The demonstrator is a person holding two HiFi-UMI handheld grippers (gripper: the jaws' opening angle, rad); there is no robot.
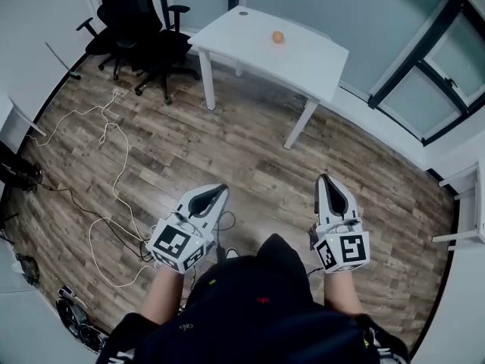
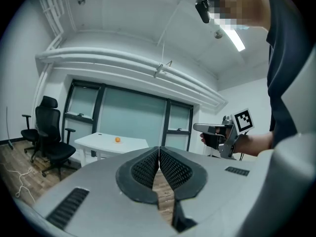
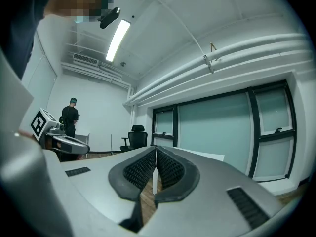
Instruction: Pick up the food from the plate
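The food (image 1: 278,37), small and orange on the far counter (image 1: 303,61), perhaps fruit, seemed light, firm and rollable: grip across its middle. Left gripper (image 2: 159,154) and right gripper (image 3: 156,154) jaws were closed, empty.

Head view: high, looking steeply down on wood floor (image 1: 227,150). Left tool (image 1: 220,191) and right tool (image 1: 324,179) close below, white desk (image 1: 269,51) far ahead. Each tool view: low, near level, sighting along its own jaws toward the windows (image 2: 128,117). Each catches the other tool at its edge. All three share the black office chairs (image 1: 140,29).
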